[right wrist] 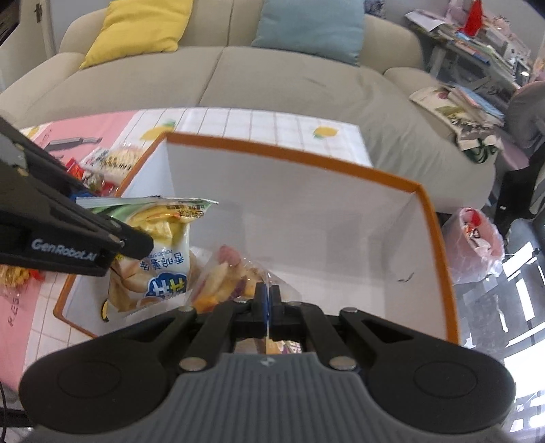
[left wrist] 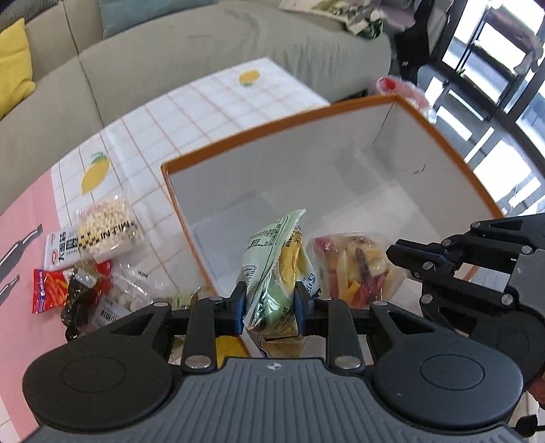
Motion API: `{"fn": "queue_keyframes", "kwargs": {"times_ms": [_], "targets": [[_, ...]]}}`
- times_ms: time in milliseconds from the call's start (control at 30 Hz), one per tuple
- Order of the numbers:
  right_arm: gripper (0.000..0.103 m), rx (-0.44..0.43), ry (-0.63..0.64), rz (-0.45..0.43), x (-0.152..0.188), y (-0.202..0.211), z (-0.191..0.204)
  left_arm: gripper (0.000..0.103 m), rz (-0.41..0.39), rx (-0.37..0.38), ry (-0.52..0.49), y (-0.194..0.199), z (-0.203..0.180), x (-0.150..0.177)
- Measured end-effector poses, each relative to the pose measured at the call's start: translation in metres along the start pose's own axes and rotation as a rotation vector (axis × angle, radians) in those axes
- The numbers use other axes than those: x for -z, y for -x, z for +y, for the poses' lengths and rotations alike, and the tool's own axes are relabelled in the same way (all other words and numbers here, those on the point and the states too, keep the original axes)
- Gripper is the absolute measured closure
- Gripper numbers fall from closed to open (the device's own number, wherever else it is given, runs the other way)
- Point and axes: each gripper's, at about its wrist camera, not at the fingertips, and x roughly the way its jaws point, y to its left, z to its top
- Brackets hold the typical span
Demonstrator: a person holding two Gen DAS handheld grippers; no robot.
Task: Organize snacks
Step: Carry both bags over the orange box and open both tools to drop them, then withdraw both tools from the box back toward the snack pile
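Two packets hang over the orange-rimmed white cardboard box: left tongs pinch a green-and-yellow crisp packet, right tongs clamp a clear bag of mixed vegetable chips at its 5 o'clock; next, I judge, lower and release both.

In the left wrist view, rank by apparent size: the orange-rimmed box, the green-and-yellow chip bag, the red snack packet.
1. Orange-rimmed box, by far the largest.
2. Green-and-yellow chip bag, clamped in the left gripper; it sits close to the camera, so it looks inflated.
3. Red snack packet, smallest, partly covered by other snacks.

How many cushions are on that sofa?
3: a yellow cushion at the left, a blue cushion near the middle, and a striped cushion at the far left corner. More may lie outside the view.
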Motion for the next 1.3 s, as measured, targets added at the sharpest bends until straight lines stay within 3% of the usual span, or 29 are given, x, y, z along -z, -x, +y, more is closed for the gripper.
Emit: {"fn": "queue_keyframes", "kwargs": {"times_ms": [167, 467, 567, 600, 667, 933, 1033, 1167, 1300], "targets": [[0.103, -0.011, 0.007, 0.024, 0.006, -0.01, 0.009, 0.069, 0.029, -0.006, -0.025, -0.006, -0.003, -0.003], [0.1, -0.009, -0.02, 0.047, 0.002, -0.013, 0.005, 0.04, 0.059, -0.017, -0.075, -0.007, -0.011, -0.008], [0.089, -0.001, -0.036, 0.064, 0.002, -0.012, 0.004, 0.034, 0.02, -0.032, -0.106, 0.002, -0.014, -0.007], [0.08, 0.003, -0.039, 0.064, 0.001, -0.012, 0.004, 0.031, 0.006, -0.038, -0.111, 0.006, -0.015, -0.007], [0.078, 0.02, -0.04, 0.062, 0.0, -0.009, 0.004, 0.027, -0.015, -0.042, -0.109, 0.014, -0.015, -0.008], [0.059, 0.093, -0.036, 0.041, -0.008, 0.018, 0.004, 0.026, -0.105, -0.027, -0.113, 0.066, -0.013, -0.003], [0.049, 0.113, -0.036, -0.01, -0.011, 0.039, 0.007, 0.026, -0.196, -0.041, -0.092, 0.092, -0.01, 0.005], [0.045, 0.111, -0.073, -0.107, -0.014, 0.07, 0.013, 0.026, -0.324, -0.07, -0.052, 0.126, -0.005, 0.02], [0.041, 0.097, -0.124, -0.203, -0.017, 0.101, 0.026, 0.026, -0.403, -0.091, -0.005, 0.155, 0.006, 0.037]]}}
